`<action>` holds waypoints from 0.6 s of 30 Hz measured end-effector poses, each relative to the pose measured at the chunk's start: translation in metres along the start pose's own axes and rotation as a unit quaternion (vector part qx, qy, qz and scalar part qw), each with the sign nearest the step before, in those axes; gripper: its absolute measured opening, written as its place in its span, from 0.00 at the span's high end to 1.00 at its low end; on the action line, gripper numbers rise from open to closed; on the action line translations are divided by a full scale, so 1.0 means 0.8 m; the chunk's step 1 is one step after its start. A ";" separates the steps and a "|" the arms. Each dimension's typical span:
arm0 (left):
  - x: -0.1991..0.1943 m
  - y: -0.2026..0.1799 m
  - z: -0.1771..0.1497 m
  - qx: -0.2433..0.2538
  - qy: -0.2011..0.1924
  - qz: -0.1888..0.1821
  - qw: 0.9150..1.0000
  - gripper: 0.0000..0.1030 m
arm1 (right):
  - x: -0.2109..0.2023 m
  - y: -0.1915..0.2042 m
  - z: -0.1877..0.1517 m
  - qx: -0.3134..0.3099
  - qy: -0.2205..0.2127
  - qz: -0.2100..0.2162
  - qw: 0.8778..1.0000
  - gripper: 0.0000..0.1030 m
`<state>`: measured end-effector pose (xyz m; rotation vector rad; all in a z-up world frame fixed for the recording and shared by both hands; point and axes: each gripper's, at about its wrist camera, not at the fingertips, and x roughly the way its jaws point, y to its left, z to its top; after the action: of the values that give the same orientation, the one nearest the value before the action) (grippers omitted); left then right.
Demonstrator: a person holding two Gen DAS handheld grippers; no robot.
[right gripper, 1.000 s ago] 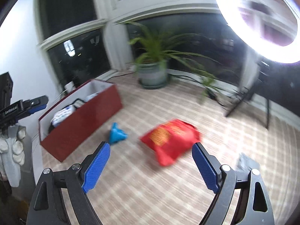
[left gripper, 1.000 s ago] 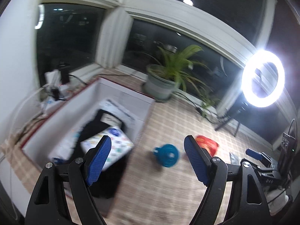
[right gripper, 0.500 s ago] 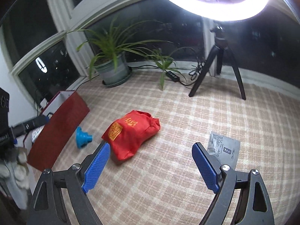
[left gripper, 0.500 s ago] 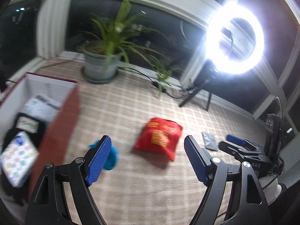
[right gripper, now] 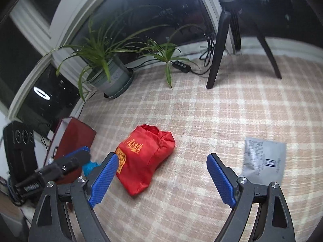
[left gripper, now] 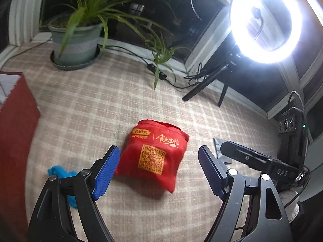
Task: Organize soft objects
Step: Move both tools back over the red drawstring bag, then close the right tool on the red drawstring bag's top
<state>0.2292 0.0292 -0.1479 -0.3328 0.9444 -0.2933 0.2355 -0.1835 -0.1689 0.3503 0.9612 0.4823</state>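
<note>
Both my grippers are swinging away from the red box and are now pointing down at the red bag, which a second ago was far and small in my views. Now it is lying close in front of me on the checked mat, with its yellow print and square code facing up, and nothing is touching it.

My left gripper is hovering above the bag with its jaws spread wide and empty; in its view the bag is sitting between the two blue pads, but the pads are not pressing on it. My right gripper is also hanging released, wide and empty, and the bag is showing just beside its left pad, more to the left side of that view.

To the left of the bag a small blue cloth is lying on the mat, partly hidden behind my left finger. The box is standing further left, at the edge of the mat. On the right side a grey packet is lying flat, well apart from the bag.

Behind, a plant in a grey pot is standing by the dark window, and a ring light on a tripod is shining brightly at the right. Cables are running along the window sill between them.
</note>
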 end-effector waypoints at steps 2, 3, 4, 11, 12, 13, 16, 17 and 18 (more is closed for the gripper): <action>0.012 0.002 0.001 0.003 0.009 0.001 1.000 0.22 | 0.010 -0.005 0.006 0.013 0.006 0.007 1.000 0.16; 0.017 0.003 0.001 0.005 0.013 0.003 1.000 0.22 | 0.013 -0.005 0.008 0.015 0.008 0.008 1.000 0.16; 0.021 0.003 0.000 0.008 0.016 0.004 1.000 0.22 | 0.018 -0.006 0.012 0.017 0.011 0.010 1.000 0.16; 0.048 0.006 -0.004 0.031 0.041 0.006 0.999 0.23 | 0.052 -0.006 0.029 0.038 0.041 0.031 0.998 0.18; 0.051 0.008 -0.005 0.030 0.045 0.006 0.998 0.23 | 0.056 -0.006 0.029 0.040 0.045 0.033 0.998 0.20; 0.054 0.010 -0.006 0.030 0.049 0.006 0.998 0.23 | 0.063 -0.004 0.030 0.042 0.052 0.035 0.997 0.21; 0.062 0.014 -0.007 0.030 0.059 0.007 0.998 0.23 | 0.080 0.000 0.030 0.040 0.070 0.038 0.996 0.29; 0.063 0.015 -0.008 0.030 0.060 0.007 0.998 0.23 | 0.085 0.002 0.029 0.040 0.078 0.041 0.995 0.31; 0.066 0.017 -0.008 0.031 0.064 0.006 0.997 0.23 | 0.088 0.003 0.029 0.040 0.082 0.044 0.995 0.32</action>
<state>0.2545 0.0203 -0.1954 -0.2543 1.0613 -0.3352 0.2886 -0.1454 -0.2045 0.4323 1.1307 0.5600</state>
